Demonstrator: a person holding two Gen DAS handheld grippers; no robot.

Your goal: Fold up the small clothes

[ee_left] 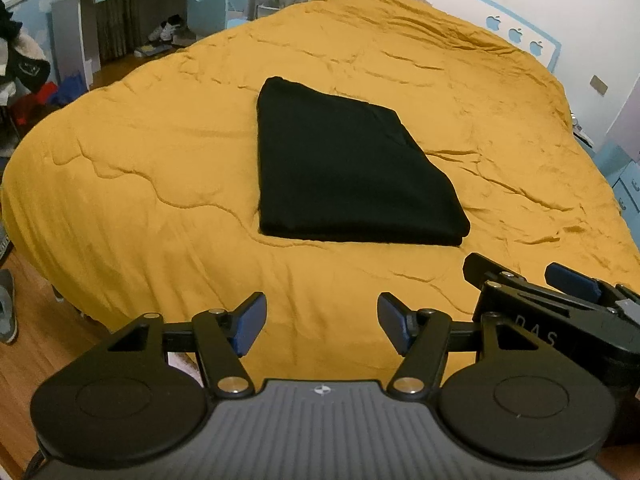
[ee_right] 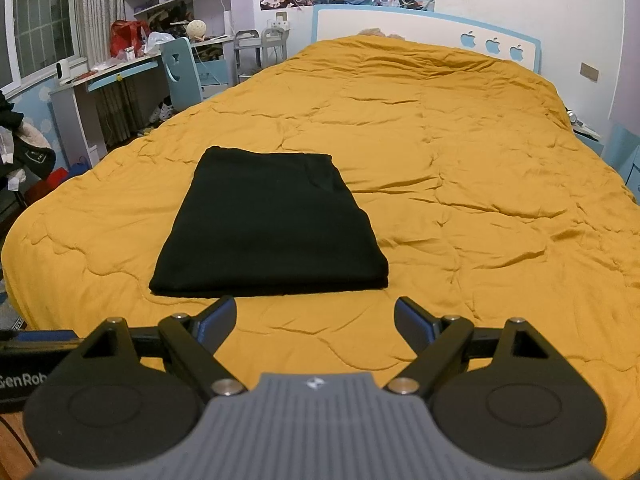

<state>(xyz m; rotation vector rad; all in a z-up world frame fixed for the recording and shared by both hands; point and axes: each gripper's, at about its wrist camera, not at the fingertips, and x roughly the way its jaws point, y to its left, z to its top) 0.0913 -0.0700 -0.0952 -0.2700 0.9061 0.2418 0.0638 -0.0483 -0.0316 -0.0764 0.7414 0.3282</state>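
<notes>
A black garment (ee_left: 340,168) (ee_right: 268,228) lies folded into a neat rectangle on the mustard-yellow quilt (ee_left: 160,168) (ee_right: 460,200). Its thick folded edge faces me. My left gripper (ee_left: 320,322) hovers over the quilt a little short of that near edge, open, with nothing between its blue pads. My right gripper (ee_right: 316,314) is just short of the garment's near edge, open and empty too. In the left wrist view the right gripper (ee_left: 516,270) shows at the lower right, beside the garment's near right corner.
The bed fills most of both views, with a white and blue headboard (ee_right: 420,28) at the far end. A desk (ee_right: 120,72), a blue chair (ee_right: 182,68) and piled clothes (ee_right: 24,152) stand to the left. Wooden floor (ee_left: 36,344) shows at the bed's near left.
</notes>
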